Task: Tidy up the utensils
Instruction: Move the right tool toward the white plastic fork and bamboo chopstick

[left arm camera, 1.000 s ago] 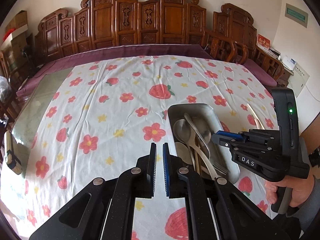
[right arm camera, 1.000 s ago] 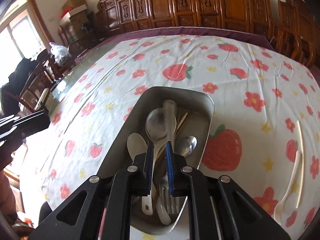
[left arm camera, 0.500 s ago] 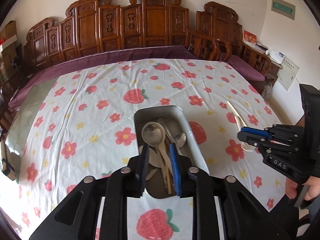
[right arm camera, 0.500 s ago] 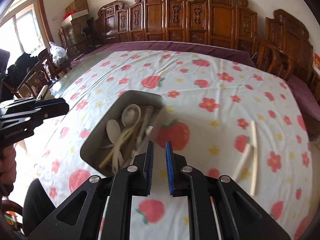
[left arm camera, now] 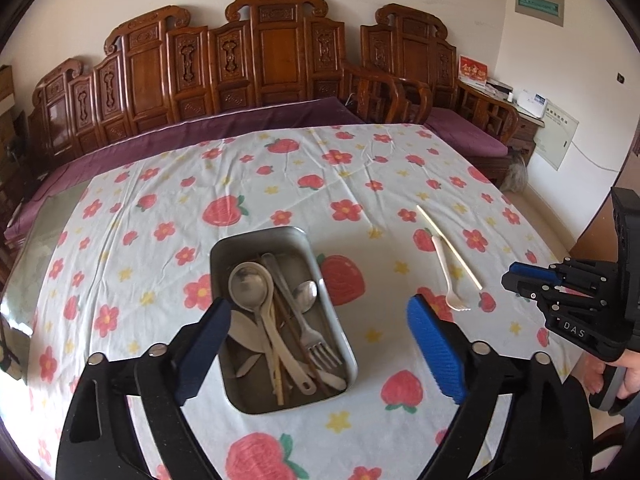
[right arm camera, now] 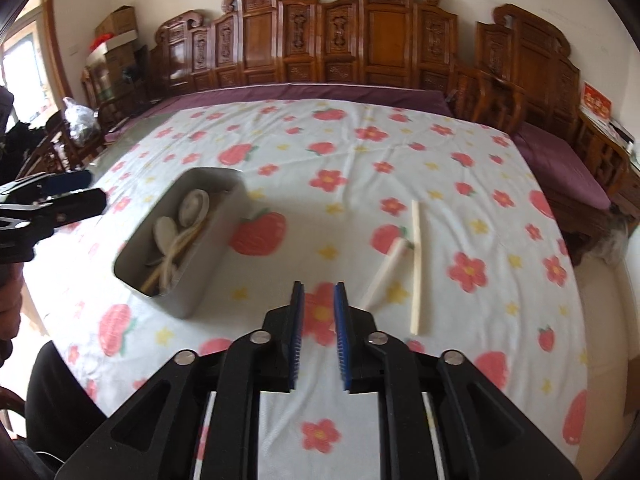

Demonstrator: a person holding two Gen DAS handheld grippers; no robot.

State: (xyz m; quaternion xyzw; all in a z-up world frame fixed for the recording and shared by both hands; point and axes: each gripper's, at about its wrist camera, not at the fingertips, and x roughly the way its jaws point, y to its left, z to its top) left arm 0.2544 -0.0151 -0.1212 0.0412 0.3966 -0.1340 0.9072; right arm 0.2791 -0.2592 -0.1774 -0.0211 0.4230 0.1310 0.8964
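Note:
A metal tray (left arm camera: 260, 231) holds several spoons, forks and chopsticks on the strawberry-print cloth. My left gripper (left arm camera: 319, 306) hangs over the tray's near half, its jaws opening wide, and no pad touches anything. To the right on the cloth lie a white plastic fork (left arm camera: 446, 272) and a pale chopstick (left arm camera: 448, 246). My right gripper (right arm camera: 319, 292) hovers above the cloth just left of the fork (right arm camera: 386, 272) and chopstick (right arm camera: 416, 264). Its jaws are opening slightly and nothing is between them. The tray (right arm camera: 188, 296) sits to its left.
A carved wooden bench (left arm camera: 276, 68) with a purple cushion runs along the table's far side. Bare glass tabletop (left arm camera: 44, 240) shows at the left edge. A hand (left arm camera: 628, 372) holds the right gripper's handle. Boxes (right arm camera: 116, 28) stand in the far left corner.
My left gripper slid right until the tray sat between its fingers, and its jaws went from shut to wide apart. My right gripper left the tray and travelled right toward the fork and chopstick, parting a little.

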